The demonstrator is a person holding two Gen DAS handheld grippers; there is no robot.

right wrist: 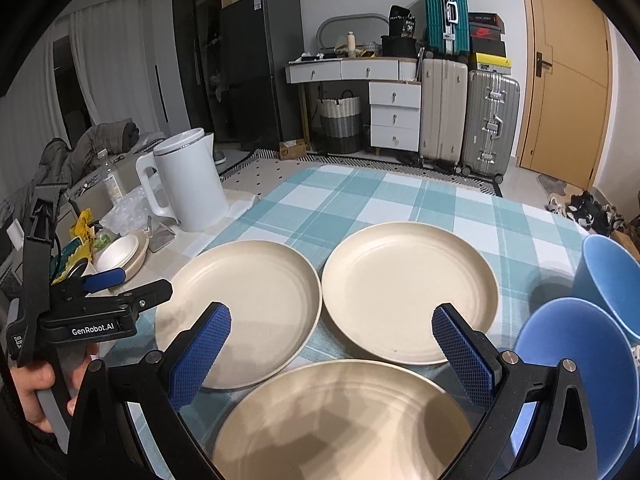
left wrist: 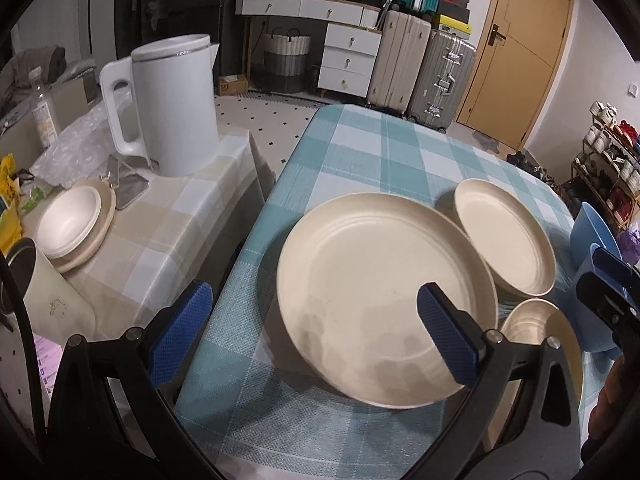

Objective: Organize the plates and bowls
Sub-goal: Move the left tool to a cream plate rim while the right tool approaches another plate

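Both the left gripper [left wrist: 316, 320] and right gripper [right wrist: 332, 344] are wide open, above three cream plates [right wrist: 408, 288] mid-frame on the table [right wrist: 360, 196].

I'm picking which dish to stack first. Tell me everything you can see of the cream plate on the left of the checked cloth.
The left cream plate is round, matte and shallow, with a raised rim and faint concentric rings. It looks empty and lies flat, upright, on the teal checked tablecloth near its left edge, close beside a second cream plate. No gripper touches it.
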